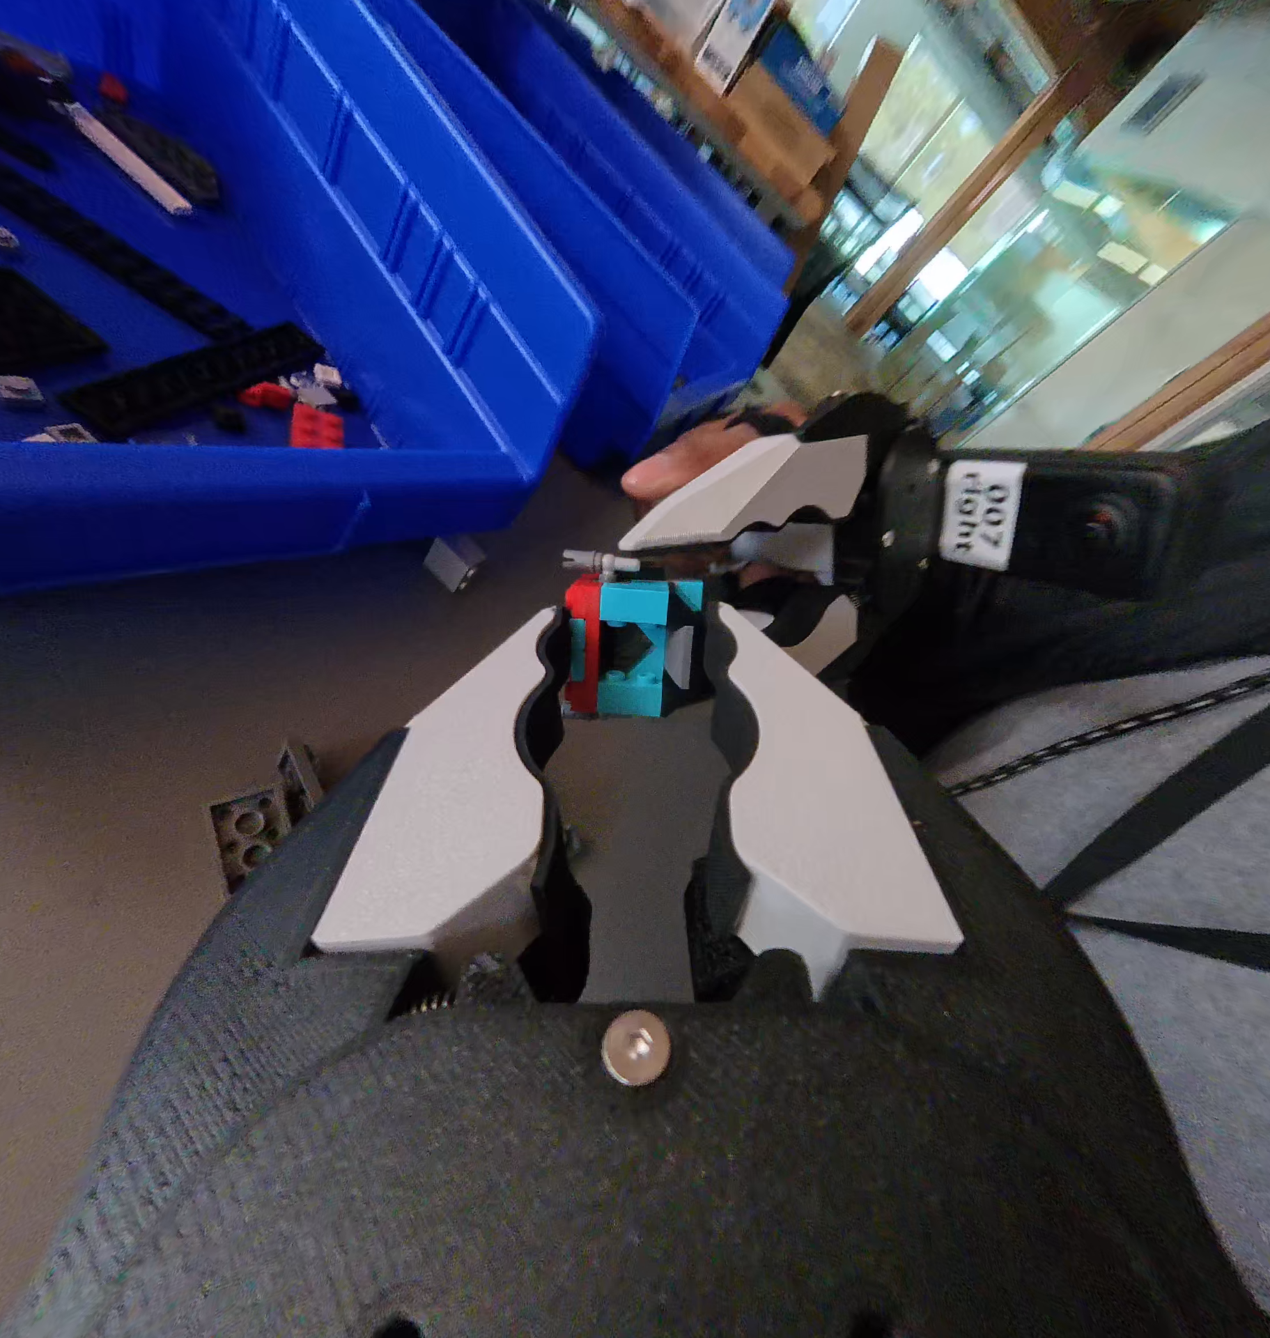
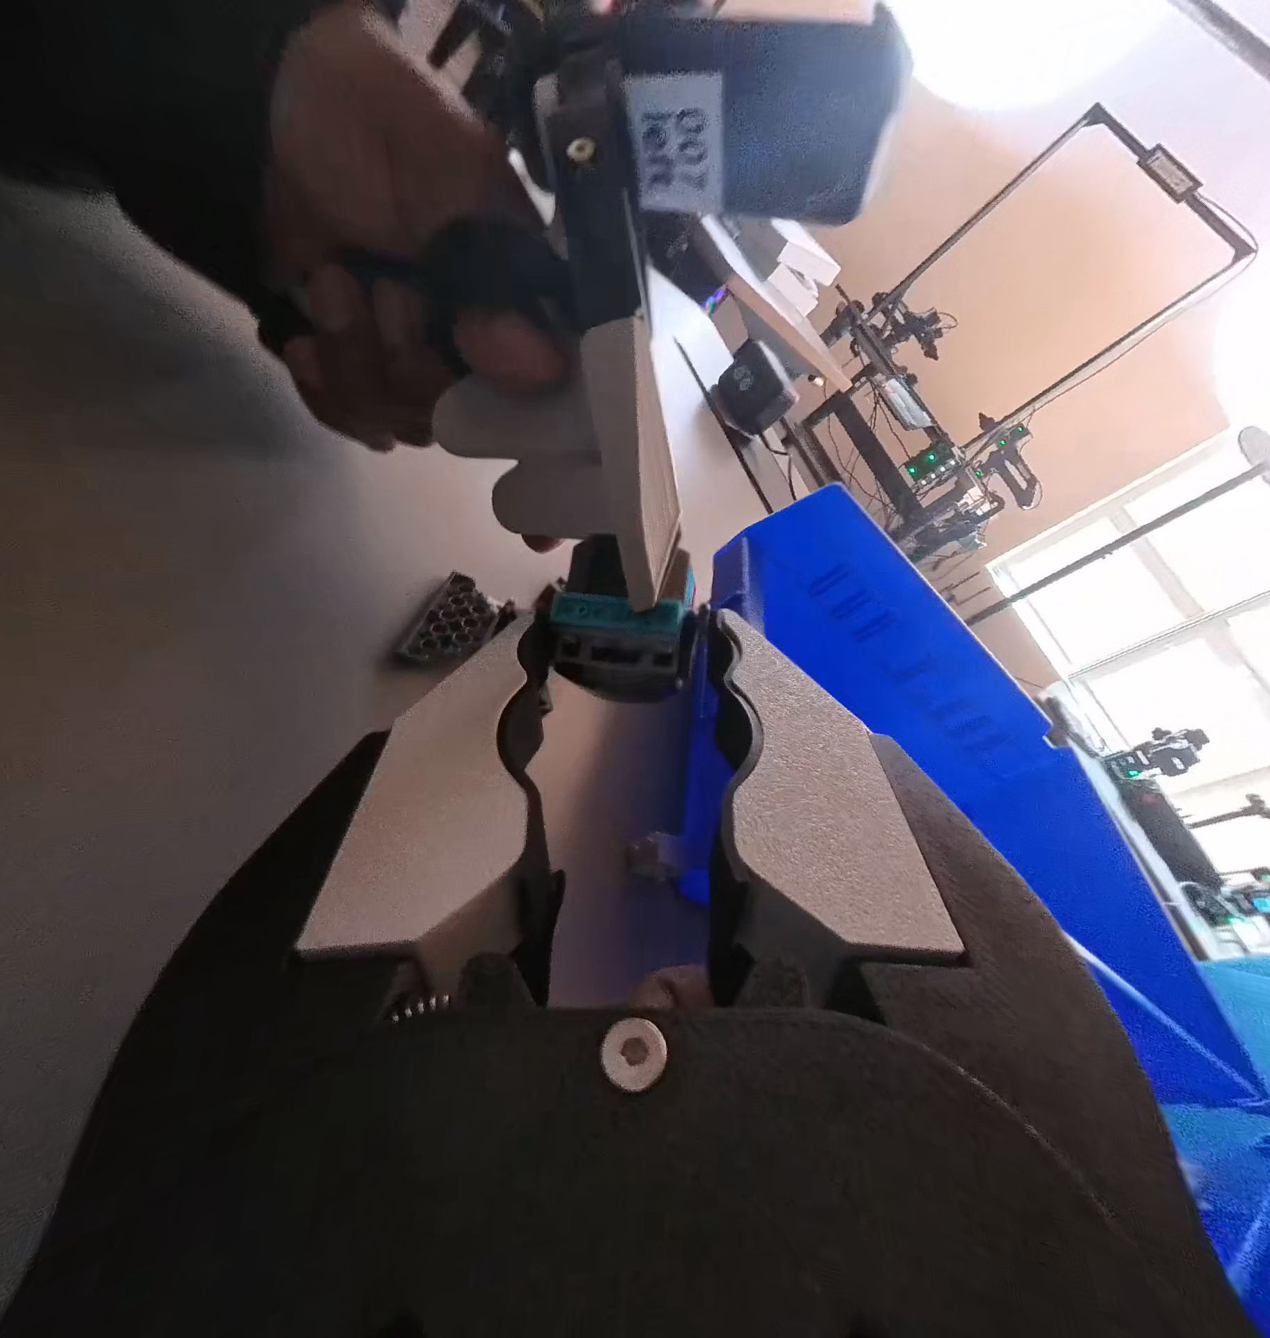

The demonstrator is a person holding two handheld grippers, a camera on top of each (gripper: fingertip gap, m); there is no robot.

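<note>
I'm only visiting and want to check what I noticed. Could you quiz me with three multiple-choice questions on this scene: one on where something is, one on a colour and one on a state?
1. Where does the grey studded plate lie?
A. on a shelf
B. on the table, beside the left tongs
C. stacked on a yellow brick

2. What colour are the big bins?
A. blue
B. green
C. yellow

3. What are the left tongs doing?
A. gaping, with nothing in them
B. lying flat on the table
C. clamped on the small brick model

Answers:
1. B, the plate rests on the bare tabletop next to the tongs' dark body.
2. A, every bin wall in both views is blue.
3. C, the teal-and-red model is pinched between both fingertips.
</note>
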